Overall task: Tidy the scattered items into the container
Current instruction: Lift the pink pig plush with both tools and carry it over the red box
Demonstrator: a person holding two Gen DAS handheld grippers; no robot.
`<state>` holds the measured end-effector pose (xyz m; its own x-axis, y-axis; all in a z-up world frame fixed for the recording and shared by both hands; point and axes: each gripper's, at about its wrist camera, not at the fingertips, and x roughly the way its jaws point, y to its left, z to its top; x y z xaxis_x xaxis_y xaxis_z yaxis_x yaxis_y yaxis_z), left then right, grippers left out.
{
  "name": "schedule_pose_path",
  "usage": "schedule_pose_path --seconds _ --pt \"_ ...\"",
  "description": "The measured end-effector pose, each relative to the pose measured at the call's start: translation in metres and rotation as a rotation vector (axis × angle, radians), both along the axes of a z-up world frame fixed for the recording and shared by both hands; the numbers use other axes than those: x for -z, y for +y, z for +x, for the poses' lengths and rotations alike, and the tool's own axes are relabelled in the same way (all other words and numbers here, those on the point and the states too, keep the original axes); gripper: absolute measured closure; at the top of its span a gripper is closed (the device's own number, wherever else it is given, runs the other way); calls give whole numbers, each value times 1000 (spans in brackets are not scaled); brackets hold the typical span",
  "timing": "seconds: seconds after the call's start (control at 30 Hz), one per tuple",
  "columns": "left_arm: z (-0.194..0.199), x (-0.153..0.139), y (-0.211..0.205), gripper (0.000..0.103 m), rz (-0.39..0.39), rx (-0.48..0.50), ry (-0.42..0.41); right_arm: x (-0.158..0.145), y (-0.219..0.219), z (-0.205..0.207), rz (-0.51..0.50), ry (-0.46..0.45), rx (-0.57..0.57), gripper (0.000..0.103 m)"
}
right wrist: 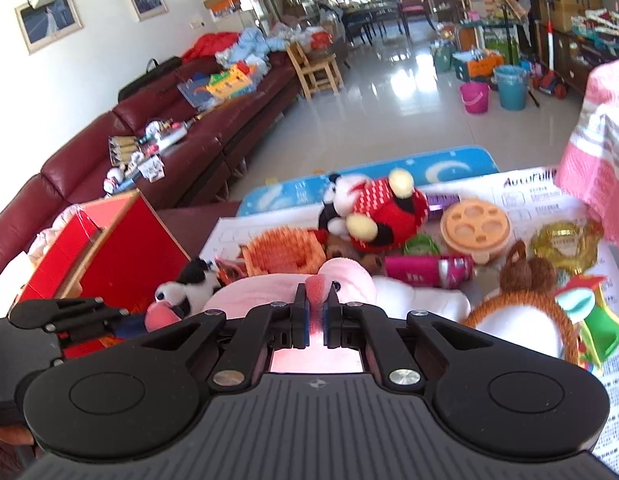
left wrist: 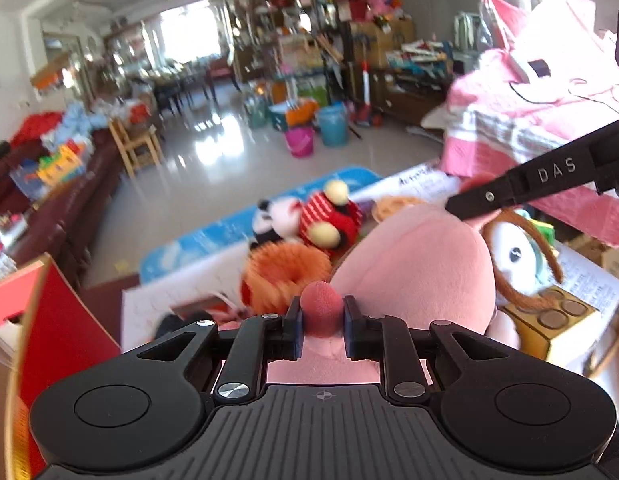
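A big pink plush toy [left wrist: 413,256] lies among scattered toys on the paper-covered table. My left gripper [left wrist: 323,316] is shut on a darker pink limb of the plush. My right gripper [right wrist: 316,307] is shut on another darker pink part of the same plush [right wrist: 345,276]. The right gripper's finger shows in the left wrist view [left wrist: 509,190], at the plush's far side. The left gripper shows in the right wrist view [right wrist: 69,310] at the left. The red box container [right wrist: 109,248] stands open at the left; it also shows in the left wrist view [left wrist: 53,320].
A red-and-white ladybird plush [right wrist: 377,208], an orange woven basket [right wrist: 281,252], a panda plush [right wrist: 193,284], a magenta bottle [right wrist: 425,272], an orange lidded tub [right wrist: 475,232] and a brown-maned plush [right wrist: 521,316] crowd the table. A pink cloth [right wrist: 601,168] hangs at right. A maroon sofa [right wrist: 157,128] is behind.
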<state>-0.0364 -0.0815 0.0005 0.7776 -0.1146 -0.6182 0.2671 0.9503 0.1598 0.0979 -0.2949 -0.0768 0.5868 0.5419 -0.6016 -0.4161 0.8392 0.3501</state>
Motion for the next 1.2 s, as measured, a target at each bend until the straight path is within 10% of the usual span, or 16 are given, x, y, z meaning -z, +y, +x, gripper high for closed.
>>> schedule_pose_path --seconds 0.67,1.2 --pt "-20 39 -14 82 29 101 97 36 -15 0 -18 170 -10 93" --pt "-7 -12 18 87 -108 -16 37 -25 13 1 -47 -19 -40 96"
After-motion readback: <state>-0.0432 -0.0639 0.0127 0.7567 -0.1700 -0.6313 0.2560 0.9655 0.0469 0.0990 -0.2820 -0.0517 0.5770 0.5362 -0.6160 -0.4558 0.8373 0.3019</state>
